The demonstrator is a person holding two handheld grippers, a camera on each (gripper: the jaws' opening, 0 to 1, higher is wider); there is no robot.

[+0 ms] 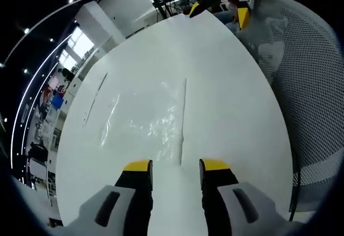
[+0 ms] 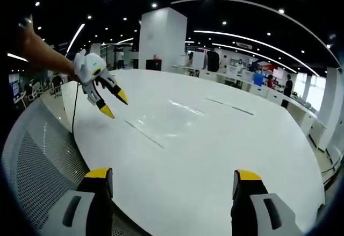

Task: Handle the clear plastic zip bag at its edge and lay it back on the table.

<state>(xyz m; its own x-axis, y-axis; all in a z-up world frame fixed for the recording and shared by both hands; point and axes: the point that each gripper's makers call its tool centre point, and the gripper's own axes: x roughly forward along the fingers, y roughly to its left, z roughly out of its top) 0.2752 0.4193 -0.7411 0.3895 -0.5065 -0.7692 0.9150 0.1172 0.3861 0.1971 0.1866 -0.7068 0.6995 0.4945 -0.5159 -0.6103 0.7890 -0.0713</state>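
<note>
Lying flat on table — zip bag — both grippers wide

A glossy white round table carries a clear, colourless plastic zip bag. The grey-bodied left gripper and right gripper have black jaws tipped yellow. A grey perforated mesh chair stands right.

Both grippers have grey bodies and black, yellow-tipped fingers.
</note>
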